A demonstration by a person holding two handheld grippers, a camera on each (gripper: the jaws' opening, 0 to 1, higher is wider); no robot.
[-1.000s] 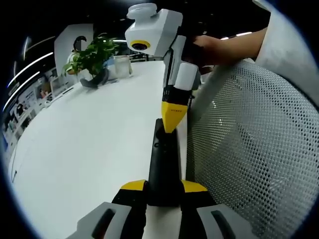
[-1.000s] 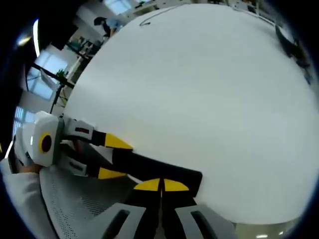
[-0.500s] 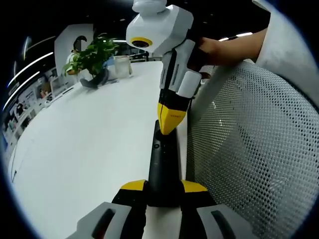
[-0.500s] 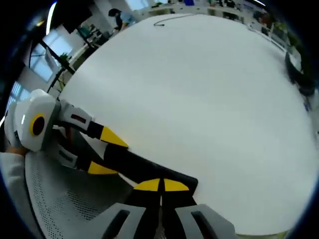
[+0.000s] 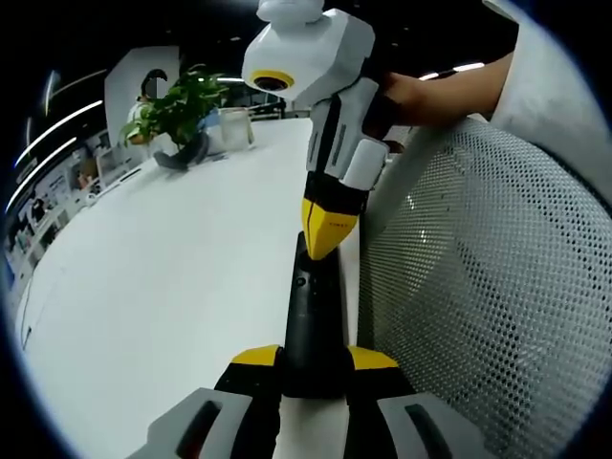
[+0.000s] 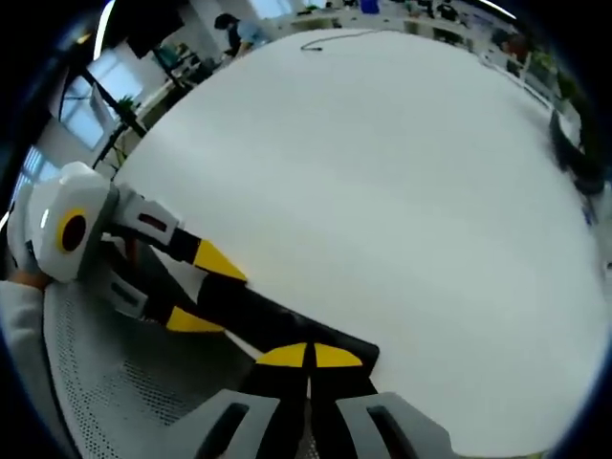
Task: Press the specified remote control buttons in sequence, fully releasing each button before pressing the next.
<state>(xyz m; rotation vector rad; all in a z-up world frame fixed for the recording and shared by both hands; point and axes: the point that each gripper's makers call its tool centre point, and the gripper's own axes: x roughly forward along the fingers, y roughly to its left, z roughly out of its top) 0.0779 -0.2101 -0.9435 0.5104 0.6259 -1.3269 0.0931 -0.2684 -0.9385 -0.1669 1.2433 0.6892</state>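
A long black remote control (image 5: 311, 316) lies along the right edge of the white table (image 5: 172, 268). My left gripper (image 5: 314, 358) is shut on its near end, one yellow tip on each side. My right gripper (image 5: 323, 234) comes down from above, jaws shut, its yellow point over the far end of the remote; whether it touches I cannot tell. In the right gripper view, my right gripper (image 6: 308, 356) sits shut just above the remote (image 6: 287, 320), and the left gripper (image 6: 206, 292) clamps the remote's other end from the left.
A white mesh chair back (image 5: 478, 287) stands close along the table's right edge, also seen as mesh (image 6: 124, 382). A potted plant (image 5: 177, 110) and a clear container (image 5: 234, 126) stand at the far end. A hand (image 5: 411, 96) holds the right gripper.
The right gripper has tilted and its tip has shifted slightly along the remote's far end. The left gripper and the remote have stayed put.
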